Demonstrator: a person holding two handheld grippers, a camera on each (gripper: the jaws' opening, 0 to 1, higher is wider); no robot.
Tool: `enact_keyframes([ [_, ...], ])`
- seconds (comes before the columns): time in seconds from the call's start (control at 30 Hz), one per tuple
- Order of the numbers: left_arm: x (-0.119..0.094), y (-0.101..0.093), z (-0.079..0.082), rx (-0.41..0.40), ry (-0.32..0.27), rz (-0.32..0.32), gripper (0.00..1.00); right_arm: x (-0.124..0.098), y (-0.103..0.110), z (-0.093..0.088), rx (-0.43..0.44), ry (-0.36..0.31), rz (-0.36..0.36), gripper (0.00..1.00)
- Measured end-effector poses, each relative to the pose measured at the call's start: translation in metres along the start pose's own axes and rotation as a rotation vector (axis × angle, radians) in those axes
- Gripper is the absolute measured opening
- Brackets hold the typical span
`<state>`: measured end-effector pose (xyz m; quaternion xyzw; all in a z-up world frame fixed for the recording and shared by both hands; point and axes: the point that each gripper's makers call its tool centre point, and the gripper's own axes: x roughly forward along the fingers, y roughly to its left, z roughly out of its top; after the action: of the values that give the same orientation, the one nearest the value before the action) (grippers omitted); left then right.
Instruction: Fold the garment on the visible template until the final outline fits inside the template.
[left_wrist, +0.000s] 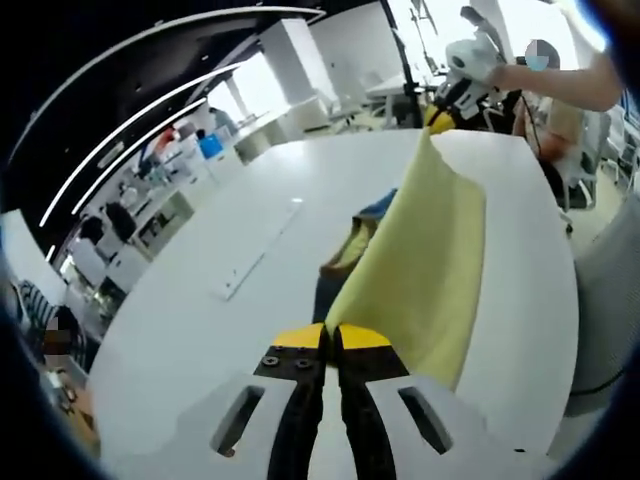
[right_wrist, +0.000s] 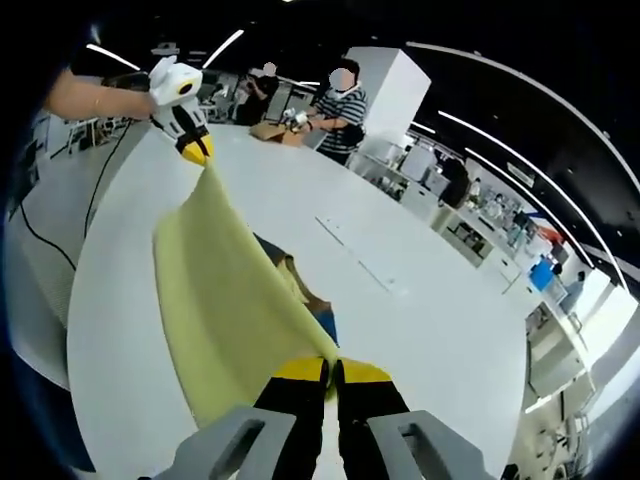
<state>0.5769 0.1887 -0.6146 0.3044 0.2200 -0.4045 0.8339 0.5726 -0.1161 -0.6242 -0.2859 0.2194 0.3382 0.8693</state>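
Bright, even indoor light from long ceiling strips overhead and from blown-out windows beyond the white table. Soft glare across that tabletop, with only faint shadow beside the yellow cloth. Strong fisheye bending near the edges. Slightly soft focus throughout, blurrier in the background behind the table and on the jaws nearest the lens.

One yellow garment, two tools, one table
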Motion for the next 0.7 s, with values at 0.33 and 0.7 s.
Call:
enact_keyframes([
  [0.33, 0.019, 0.02, 0.003, -0.009, 0.004, 0.025, 0.0, 0.022, -0.016, -0.002, 0.012, 0.037, -0.049, 0.0],
  [0.7, 0.051, 0.034, -0.015, -0.052, 0.049, 0.026, 0.0, 0.056, -0.028, -0.017, 0.127, 0.055, -0.063, 0.0],
])
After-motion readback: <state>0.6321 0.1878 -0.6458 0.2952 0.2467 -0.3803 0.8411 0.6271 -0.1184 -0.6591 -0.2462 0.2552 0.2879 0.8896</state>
